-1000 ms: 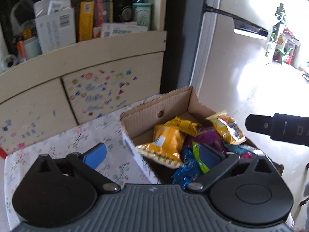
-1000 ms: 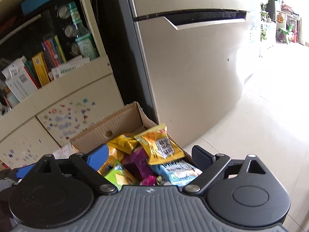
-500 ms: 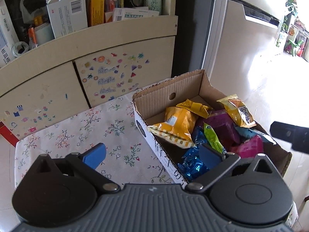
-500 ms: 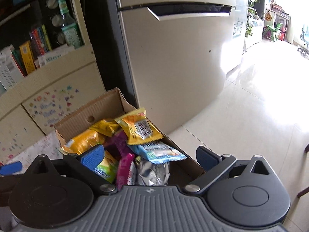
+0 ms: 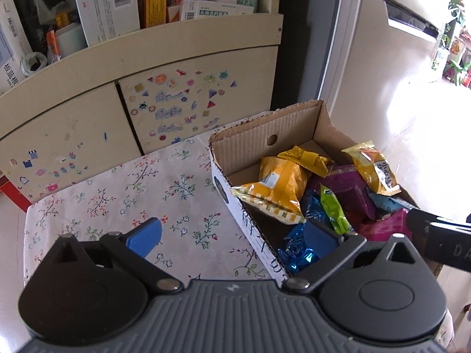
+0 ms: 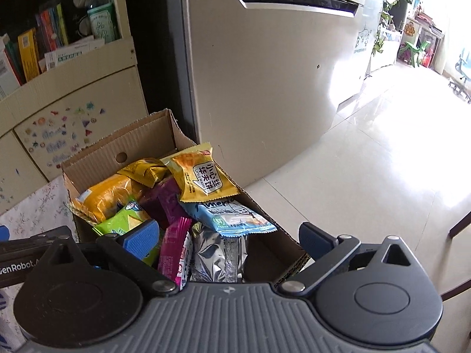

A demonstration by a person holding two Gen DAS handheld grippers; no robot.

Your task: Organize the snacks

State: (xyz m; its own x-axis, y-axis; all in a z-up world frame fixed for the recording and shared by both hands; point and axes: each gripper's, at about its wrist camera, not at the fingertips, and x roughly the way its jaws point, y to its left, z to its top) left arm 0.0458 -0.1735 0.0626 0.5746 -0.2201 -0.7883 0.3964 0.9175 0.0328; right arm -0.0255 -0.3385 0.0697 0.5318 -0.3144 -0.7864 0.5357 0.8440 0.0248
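Observation:
An open cardboard box (image 5: pixel 266 131) (image 6: pixel 138 135) of snack packets stands on the right part of a floral-clothed table (image 5: pixel 117 194). Inside lie an orange bag (image 5: pixel 276 182) (image 6: pixel 103 195), a yellow waffle packet (image 6: pixel 203 176) (image 5: pixel 375 170), purple (image 5: pixel 347 189), green (image 5: pixel 332 209), blue foil (image 5: pixel 294 253), light blue (image 6: pixel 232 214), pink (image 6: pixel 173 253) and silver (image 6: pixel 212 259) packets. My left gripper (image 5: pixel 232 235) is open, straddling the box's left wall. My right gripper (image 6: pixel 229 238) is open above the box's near end, its pads clear of the packets.
A cream cabinet (image 5: pixel 147 88) with stickers and a crowded shelf of boxes and bottles stands behind the table. A fridge (image 6: pixel 265 73) rises right of the box. Shiny tiled floor (image 6: pixel 382 161) lies to the right. The right gripper's body (image 5: pixel 441 241) reaches into the left wrist view.
Both views tilted downward, so more of the table and the box's near end show. The right gripper's jaws widened slightly, and it shifted a little over the box.

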